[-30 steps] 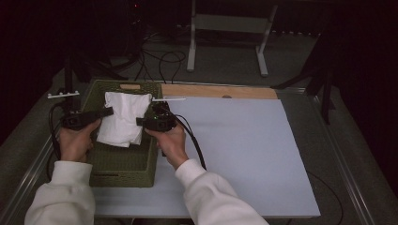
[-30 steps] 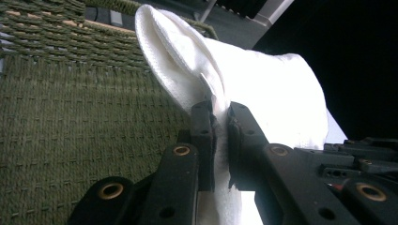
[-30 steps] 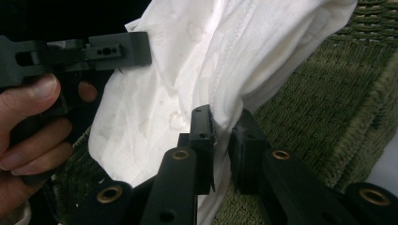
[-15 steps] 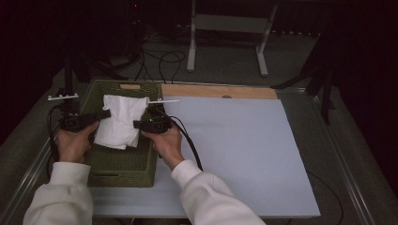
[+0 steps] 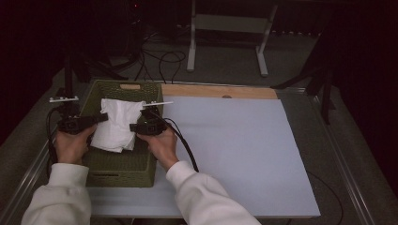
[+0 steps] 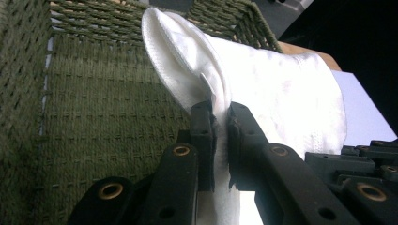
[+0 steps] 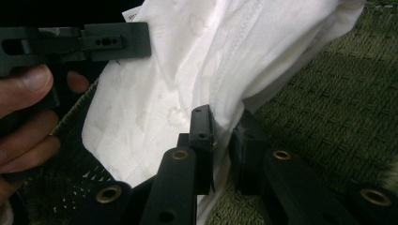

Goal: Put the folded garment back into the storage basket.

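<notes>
Hanging between both tools, white cloth (image 5: 115, 131) sits over green woven basket (image 5: 123, 161). Left gripper (image 6: 220, 117) clamped tight on one edge, right gripper (image 7: 221, 123) clamped tight on another. Risk: only thin hems pinched, so uneven pulling could slip one free and drop the cloth back in.

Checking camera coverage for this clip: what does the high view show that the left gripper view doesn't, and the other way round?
High view alone: the whole green woven basket at the table's left, the white sheet covering the tabletop, the wooden strip behind it, both sleeves, and the right gripper pinching the cloth's right edge.
Left gripper view alone: the left gripper with its jaws shut on a fold of the white cloth, the cloth's stitched hem, and the basket's weave up close.
Both: the white cloth held above the basket.
</notes>
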Tool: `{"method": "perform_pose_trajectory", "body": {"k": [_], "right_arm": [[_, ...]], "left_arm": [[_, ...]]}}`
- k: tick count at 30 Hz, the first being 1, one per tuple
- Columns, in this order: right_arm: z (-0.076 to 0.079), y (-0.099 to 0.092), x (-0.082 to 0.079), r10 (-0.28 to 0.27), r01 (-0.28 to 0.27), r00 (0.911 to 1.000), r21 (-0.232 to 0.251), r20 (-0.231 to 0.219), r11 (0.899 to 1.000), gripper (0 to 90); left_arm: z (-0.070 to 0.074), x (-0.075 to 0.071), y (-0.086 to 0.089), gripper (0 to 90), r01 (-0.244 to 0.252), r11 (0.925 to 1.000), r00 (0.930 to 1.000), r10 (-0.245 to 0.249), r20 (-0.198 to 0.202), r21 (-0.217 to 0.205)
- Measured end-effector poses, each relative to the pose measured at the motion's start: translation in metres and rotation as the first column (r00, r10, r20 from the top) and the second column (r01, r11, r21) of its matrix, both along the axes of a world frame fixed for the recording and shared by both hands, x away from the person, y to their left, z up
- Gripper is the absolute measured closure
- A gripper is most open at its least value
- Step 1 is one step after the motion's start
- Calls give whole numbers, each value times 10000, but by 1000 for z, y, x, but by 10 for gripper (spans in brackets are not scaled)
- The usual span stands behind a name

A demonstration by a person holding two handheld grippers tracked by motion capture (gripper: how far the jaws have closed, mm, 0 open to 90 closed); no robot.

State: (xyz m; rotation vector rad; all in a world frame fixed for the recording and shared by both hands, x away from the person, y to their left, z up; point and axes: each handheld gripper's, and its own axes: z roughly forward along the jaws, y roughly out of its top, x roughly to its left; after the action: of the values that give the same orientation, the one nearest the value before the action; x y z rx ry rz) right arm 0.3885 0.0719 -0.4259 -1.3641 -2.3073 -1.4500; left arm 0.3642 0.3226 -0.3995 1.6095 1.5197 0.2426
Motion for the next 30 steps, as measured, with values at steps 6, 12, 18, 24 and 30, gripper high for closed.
{"method": "perform_pose_trajectory", "body": {"k": [6,12,18,24,30], "right_arm": [[-2,4,0,33,-33,10000,-195,-25,9998,807],[-4,8,0,17,-18,10000,-319,-25,9995,806],[-3,11,0,-67,56,9998,-641,-162,9979,632],[9,4,-9,-150,388,9940,-2209,1083,9745,311],[13,-7,-8,243,35,9909,-2054,1325,9787,232]], "left_arm": [[-2,0,-1,822,-57,9997,9999,60,-118,231],[-4,1,0,821,-147,9988,9996,158,-227,475],[-10,6,-4,790,-279,9808,9957,444,-814,1931],[-28,11,-2,231,-1028,9384,9737,1627,-1596,3298],[-16,-1,2,117,-1161,9519,9903,1328,-404,2836]]}}
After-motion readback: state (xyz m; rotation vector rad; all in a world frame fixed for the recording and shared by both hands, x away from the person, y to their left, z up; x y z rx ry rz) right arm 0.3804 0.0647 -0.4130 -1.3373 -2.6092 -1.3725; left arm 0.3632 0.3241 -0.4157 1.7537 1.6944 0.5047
